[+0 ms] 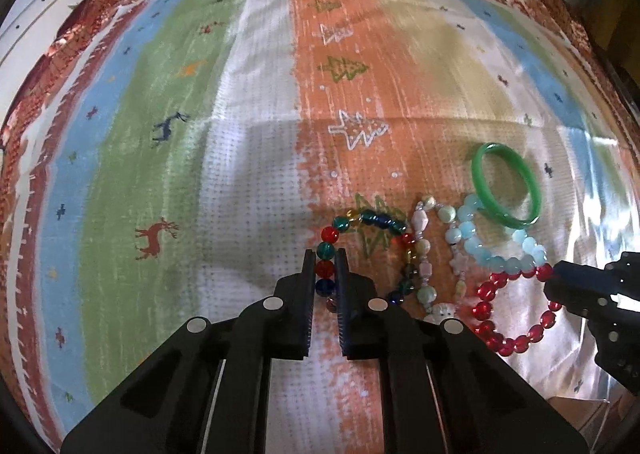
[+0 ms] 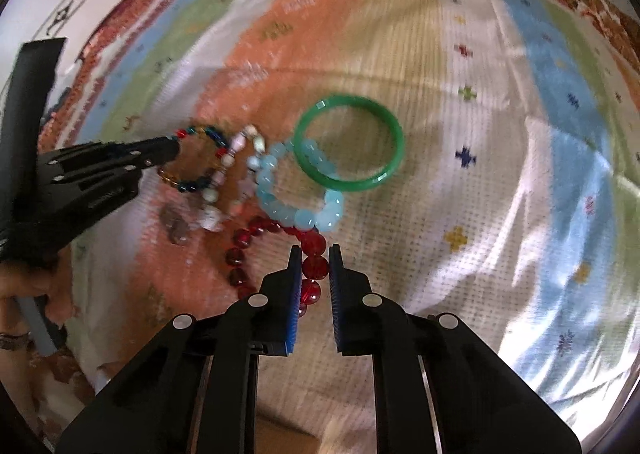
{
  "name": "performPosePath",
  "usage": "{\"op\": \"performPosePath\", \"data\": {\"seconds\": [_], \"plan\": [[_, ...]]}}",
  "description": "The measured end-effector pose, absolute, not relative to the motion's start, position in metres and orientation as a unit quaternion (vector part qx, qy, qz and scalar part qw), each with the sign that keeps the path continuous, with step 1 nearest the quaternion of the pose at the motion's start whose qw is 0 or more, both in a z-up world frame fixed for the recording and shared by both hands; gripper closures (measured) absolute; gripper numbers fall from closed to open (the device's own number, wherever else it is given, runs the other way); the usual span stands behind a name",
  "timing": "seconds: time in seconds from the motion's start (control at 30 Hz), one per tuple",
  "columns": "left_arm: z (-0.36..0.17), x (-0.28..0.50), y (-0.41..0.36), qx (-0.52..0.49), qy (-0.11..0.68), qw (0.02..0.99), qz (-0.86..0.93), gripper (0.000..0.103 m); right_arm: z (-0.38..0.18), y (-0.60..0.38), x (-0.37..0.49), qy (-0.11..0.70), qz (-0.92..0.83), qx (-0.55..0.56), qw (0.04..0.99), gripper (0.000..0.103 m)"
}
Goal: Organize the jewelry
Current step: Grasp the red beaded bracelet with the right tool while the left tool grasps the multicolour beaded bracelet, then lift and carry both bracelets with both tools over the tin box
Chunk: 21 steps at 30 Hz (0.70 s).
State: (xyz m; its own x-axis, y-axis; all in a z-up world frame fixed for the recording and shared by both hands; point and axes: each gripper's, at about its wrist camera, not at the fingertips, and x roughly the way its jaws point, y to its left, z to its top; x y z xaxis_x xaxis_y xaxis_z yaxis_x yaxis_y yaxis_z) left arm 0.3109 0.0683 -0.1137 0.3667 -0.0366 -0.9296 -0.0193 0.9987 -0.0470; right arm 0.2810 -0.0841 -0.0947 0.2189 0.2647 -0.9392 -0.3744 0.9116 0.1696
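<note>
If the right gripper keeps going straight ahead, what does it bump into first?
Probably the light blue bracelet, just past the red bracelet already between the right gripper's fingers. Depth is hard to judge.

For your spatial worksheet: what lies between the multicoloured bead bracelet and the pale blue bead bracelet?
A pastel bead strand of mixed pink, cream and green beads lies between the multicoloured bracelet and blue bracelet, clearest in left wrist view.

Striped woven cloth (image 1: 256, 102): green, blue, white, orange bands with deer and tree motifs. Glossy green bangle (image 1: 506, 186); pale-blue bead bracelet (image 2: 298, 194); red bead bracelet (image 1: 516, 310); multicoloured glass-bead bracelet (image 1: 360, 246).
</note>
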Motion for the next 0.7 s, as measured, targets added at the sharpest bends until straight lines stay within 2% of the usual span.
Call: {"op": "performPosePath", "data": {"seconds": [0.7], "plan": [[-0.072, 0.285, 0.068, -0.043, 0.531, 0.846, 0.000, 0.094, -0.062, -0.089, 0.252, 0.542, 0.195, -0.057, 0.815, 0.089]]}}
